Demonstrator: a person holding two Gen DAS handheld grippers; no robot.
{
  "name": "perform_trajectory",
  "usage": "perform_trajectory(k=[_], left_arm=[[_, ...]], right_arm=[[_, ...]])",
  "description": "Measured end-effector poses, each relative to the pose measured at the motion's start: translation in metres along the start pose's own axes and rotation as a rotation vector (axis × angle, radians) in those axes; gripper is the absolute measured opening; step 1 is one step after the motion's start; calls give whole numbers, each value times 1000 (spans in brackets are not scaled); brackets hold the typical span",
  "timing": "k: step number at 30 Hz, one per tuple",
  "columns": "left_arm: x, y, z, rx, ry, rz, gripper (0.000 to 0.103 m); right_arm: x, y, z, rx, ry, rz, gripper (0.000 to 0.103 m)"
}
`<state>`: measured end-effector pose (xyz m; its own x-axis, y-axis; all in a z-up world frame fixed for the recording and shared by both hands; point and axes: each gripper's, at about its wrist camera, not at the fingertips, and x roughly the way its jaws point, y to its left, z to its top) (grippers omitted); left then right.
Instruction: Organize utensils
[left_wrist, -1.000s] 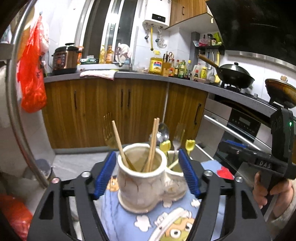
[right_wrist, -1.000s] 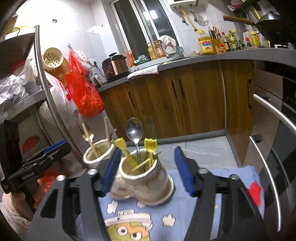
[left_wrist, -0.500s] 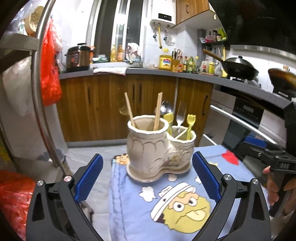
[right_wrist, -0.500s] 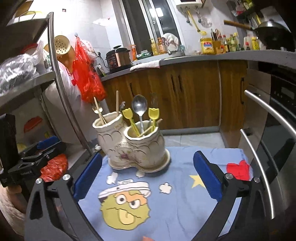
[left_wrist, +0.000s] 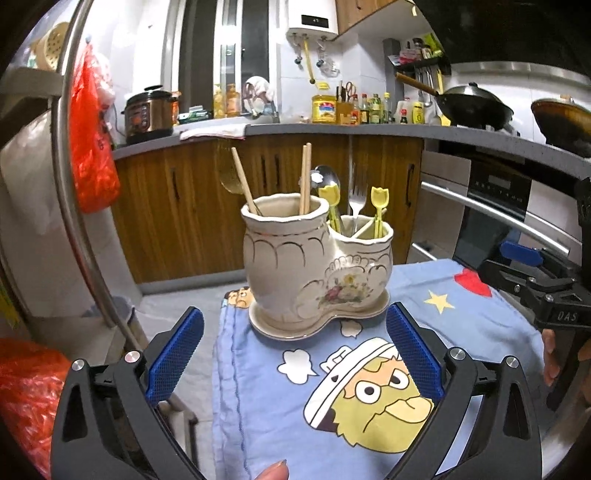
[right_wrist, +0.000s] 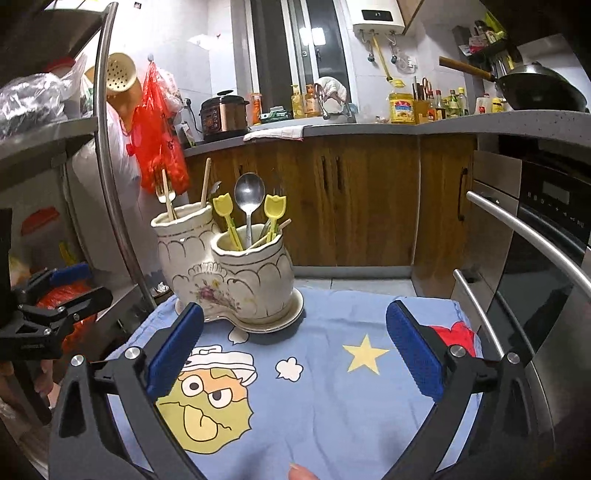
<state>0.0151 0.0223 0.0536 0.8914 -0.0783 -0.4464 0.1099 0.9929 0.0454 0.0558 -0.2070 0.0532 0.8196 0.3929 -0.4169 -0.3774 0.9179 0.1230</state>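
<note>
Both grippers are held back from the ceramic utensil holder (left_wrist: 316, 266), and neither touches it. The left gripper (left_wrist: 295, 354) has its blue-padded fingers (left_wrist: 173, 354) spread wide with nothing between them; the holder stands ahead of the gap, just beyond the fingertips and a little nearer the right-hand pad. The right gripper (right_wrist: 295, 350) is likewise spread wide and empty, with the same holder ahead of it and off toward its left finger (right_wrist: 173, 350), whose tip overlaps the holder's saucer base in that view.

The holder is a two-pot piece, cream with gold scallops and a flower print, on a blue cartoon cloth (left_wrist: 332, 398). Wooden chopsticks (left_wrist: 306, 177) stand in the taller pot, where a gold-coloured utensil also rises behind them. A steel spoon (right_wrist: 249, 199), a steel fork (left_wrist: 357, 199) and two yellow tulip-topped picks (right_wrist: 275, 214) stand in the lower pot.

A fingertip (left_wrist: 273, 470) shows at the bottom edge of the left view, on the cloth's near edge.
</note>
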Motion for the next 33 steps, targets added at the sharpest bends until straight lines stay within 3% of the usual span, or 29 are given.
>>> perform_trajectory(k=[3,9,33], left_arm=[[-1,-5,1,10,-2,-25,98],[-7,-13,-1,58,-41,-6,98],[-11,-3,0,22,-47,-16,98]], right_arm=[[2,5,-3,-21,1,1,98],[0,12,-6,-58,-17,-6,98],[1,15,-8,-56,-23,-7,98]])
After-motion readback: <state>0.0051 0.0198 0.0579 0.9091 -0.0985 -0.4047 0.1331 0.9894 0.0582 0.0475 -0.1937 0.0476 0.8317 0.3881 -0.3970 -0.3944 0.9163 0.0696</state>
